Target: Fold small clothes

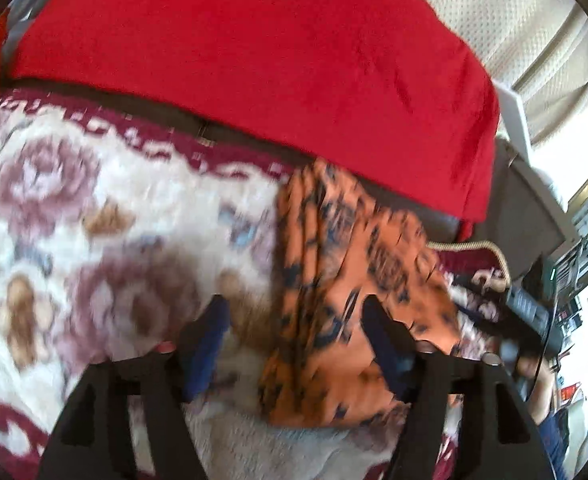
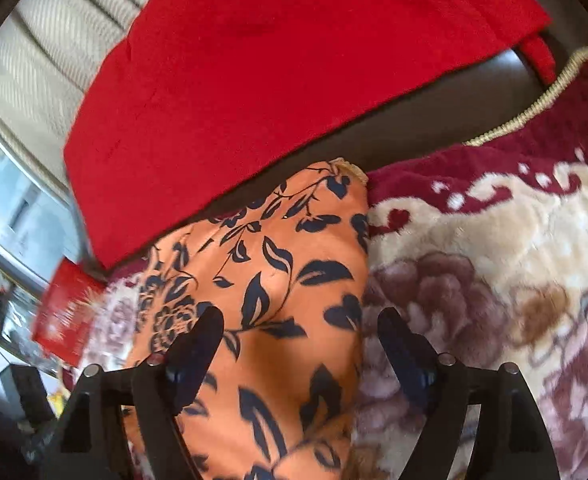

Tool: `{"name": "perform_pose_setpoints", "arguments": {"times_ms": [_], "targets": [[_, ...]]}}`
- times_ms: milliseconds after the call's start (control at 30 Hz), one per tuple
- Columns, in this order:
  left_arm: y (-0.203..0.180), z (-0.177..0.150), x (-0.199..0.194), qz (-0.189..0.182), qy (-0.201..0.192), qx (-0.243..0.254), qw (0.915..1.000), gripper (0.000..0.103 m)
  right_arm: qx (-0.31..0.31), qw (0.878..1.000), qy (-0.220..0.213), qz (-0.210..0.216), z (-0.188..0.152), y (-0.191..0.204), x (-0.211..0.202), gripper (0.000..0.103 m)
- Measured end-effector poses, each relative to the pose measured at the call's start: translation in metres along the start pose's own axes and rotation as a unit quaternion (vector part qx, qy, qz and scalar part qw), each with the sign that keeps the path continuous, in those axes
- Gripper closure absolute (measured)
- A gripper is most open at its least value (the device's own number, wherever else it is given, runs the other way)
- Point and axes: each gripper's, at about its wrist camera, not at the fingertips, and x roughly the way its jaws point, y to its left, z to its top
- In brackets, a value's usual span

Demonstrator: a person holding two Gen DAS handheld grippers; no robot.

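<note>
An orange cloth with a dark blue leaf print (image 1: 334,280) lies folded in a long strip on a floral blanket (image 1: 94,208). My left gripper (image 1: 294,308) is open just above the cloth's left edge, one finger over the blanket, one over the cloth. The left wrist view is blurred. In the right wrist view the same orange cloth (image 2: 278,272) lies under my right gripper (image 2: 298,320), which is open and empty over the cloth's right edge, next to the blanket (image 2: 494,264).
A large red cloth (image 1: 254,60) lies across the back, over a dark surface; it also shows in the right wrist view (image 2: 254,64). Cream curtains (image 1: 514,12) hang behind. A red box (image 2: 66,316) sits at left, electronics (image 1: 534,304) at right.
</note>
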Motion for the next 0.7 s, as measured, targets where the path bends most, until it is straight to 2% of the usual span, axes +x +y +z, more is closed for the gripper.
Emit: {"name": "perform_pose_setpoints", "arguments": {"times_ms": [67,167,200,233,267,300,333,367,433,533,600,633,667,700], "targets": [[-0.004,0.009,0.016,-0.02,0.02,0.006,0.9996,0.027,0.021,0.999,0.014,0.026,-0.007,-0.011,-0.003,0.021],[-0.006,0.01,0.054,-0.015,0.073,0.017,0.997,0.027,0.038,0.998,0.039,0.033,-0.013,-0.024,0.011,0.021],[-0.005,0.008,0.066,-0.011,0.091,0.021,0.9956,0.043,0.042,0.997,0.056,0.042,-0.015,-0.03,0.017,0.021],[-0.003,0.003,0.079,-0.013,0.113,0.025,0.9932,0.05,0.045,0.995,0.079,0.046,-0.018,-0.03,0.029,0.022],[-0.001,0.002,0.08,-0.016,0.111,0.02,0.9935,0.055,0.037,0.994,0.09,0.043,-0.019,-0.026,0.038,0.034],[0.001,0.003,0.079,-0.024,0.108,0.013,0.9938,0.071,0.02,0.995,0.093,0.039,-0.017,-0.019,0.041,0.049],[0.0,0.005,0.074,-0.034,0.108,0.01,0.9935,0.073,0.001,0.995,0.094,0.026,-0.015,-0.007,0.04,0.052],[-0.003,0.006,0.069,-0.027,0.101,0.018,0.9943,0.076,-0.024,0.996,0.086,0.004,-0.013,0.008,0.035,0.06],[-0.01,0.006,0.057,-0.019,0.083,0.029,0.9959,0.077,-0.068,0.995,0.064,-0.02,-0.009,0.034,0.018,0.064],[-0.014,-0.006,0.046,-0.036,0.071,0.011,0.9968,0.076,-0.116,0.992,0.031,-0.028,-0.01,0.065,-0.011,0.065],[-0.017,-0.014,0.06,-0.014,0.081,0.015,0.9965,0.073,-0.118,0.992,0.024,-0.033,-0.011,0.063,-0.015,0.064],[-0.017,-0.017,0.067,-0.002,0.085,0.011,0.9963,0.066,-0.111,0.993,0.028,-0.033,-0.012,0.055,-0.012,0.057],[-0.018,-0.017,0.068,-0.006,0.084,0.006,0.9965,0.062,-0.093,0.994,0.037,-0.034,-0.012,0.041,-0.003,0.053],[-0.021,-0.015,0.066,-0.007,0.082,0.006,0.9966,0.057,-0.069,0.995,0.052,-0.038,-0.013,0.025,0.006,0.041]]}}
